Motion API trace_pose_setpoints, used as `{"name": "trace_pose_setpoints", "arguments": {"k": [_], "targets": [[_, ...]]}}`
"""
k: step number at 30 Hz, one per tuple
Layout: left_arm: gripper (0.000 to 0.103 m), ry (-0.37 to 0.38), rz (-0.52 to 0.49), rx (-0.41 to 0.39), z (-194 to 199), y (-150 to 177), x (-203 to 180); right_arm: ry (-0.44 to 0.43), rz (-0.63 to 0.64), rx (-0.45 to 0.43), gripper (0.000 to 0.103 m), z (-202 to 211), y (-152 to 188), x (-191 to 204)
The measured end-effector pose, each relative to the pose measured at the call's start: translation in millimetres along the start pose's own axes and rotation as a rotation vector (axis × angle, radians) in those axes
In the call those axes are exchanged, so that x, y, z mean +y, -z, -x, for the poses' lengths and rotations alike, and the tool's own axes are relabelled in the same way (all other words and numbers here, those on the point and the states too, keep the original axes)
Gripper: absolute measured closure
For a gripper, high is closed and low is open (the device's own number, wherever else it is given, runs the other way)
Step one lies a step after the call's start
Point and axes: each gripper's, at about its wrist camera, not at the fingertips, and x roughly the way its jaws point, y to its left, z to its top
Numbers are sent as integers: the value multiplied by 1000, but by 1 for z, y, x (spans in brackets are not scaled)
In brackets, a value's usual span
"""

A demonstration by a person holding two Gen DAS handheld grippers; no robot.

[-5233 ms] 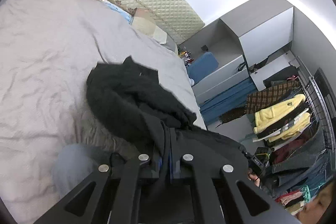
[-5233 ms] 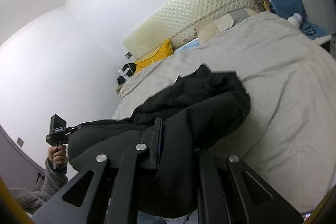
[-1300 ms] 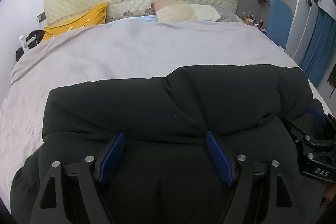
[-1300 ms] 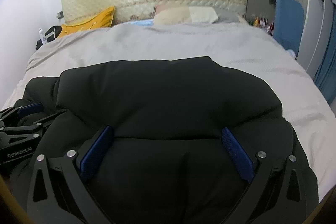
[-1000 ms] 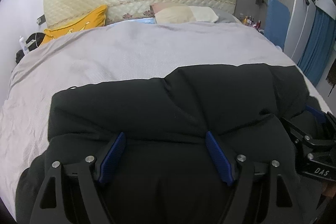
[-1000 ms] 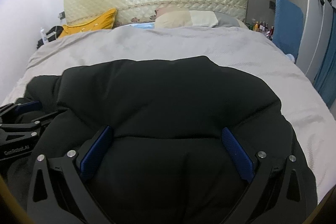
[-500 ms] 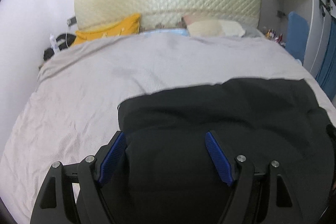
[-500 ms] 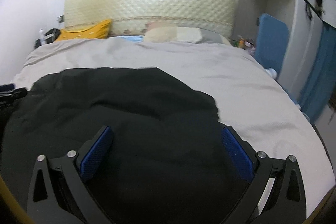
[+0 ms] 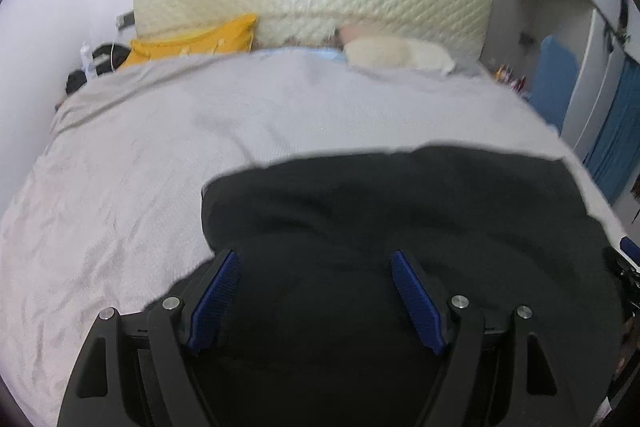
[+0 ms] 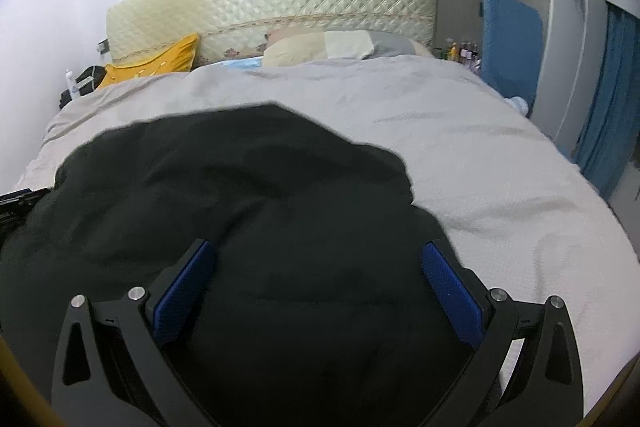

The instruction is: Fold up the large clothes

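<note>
While one black coat (image 10: 240, 195) lies on bed (image 10: 500, 163), both grippers (image 9: 316, 291) (image 10: 316, 283) gape wide, seemingly empty.

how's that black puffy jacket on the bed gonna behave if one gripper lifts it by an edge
The black jacket would probably sag and drape, not hold its shape: it lies in soft rounded folds on the grey bedspread. It looks padded, so likely bulky yet light for its size. Both the left gripper and right gripper stand open over it, and one edge grip may let the rest unfold.
</note>
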Motion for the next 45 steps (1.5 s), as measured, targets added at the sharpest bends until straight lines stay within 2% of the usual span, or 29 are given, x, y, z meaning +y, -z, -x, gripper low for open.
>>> {"name": "trace_pose_setpoints", "arguments": {"k": [3, 8, 10, 11, 13, 18, 22, 31, 39, 45], "targets": [[25, -10, 12, -52, 29, -11, -10, -24, -37, -51, 0, 29, -12, 0], [25, 128, 88, -98, 94, -30, -18, -34, -34, -125, 0, 92, -39, 8], [19, 158, 90, -129, 123, -36, -21, -45, -30, -167, 0, 122, -45, 10], [14, 166, 88, -157, 139, -38, -22, -47, -25, -178, 0, 133, -47, 12], [10, 158, 74, -209, 167, -40, -26, -49, -17, -204, 0, 159, -51, 14], [9, 149, 21, -278, 223, -40, -43, -81, -59, -283, 0, 212, -57, 12], [5, 203, -19, -301, 262, -31, -55, -114, -41, -349, 0, 254, -59, 22], [4, 227, -90, -348, 325, -2, -81, -133, -12, -460, 0, 322, -41, 50], [4, 188, -108, -368, 363, 32, -83, -181, 13, -463, 0, 351, -14, 76], [4, 163, -112, -334, 366, 51, -83, -201, 12, -446, 0, 359, 7, 88]]}}
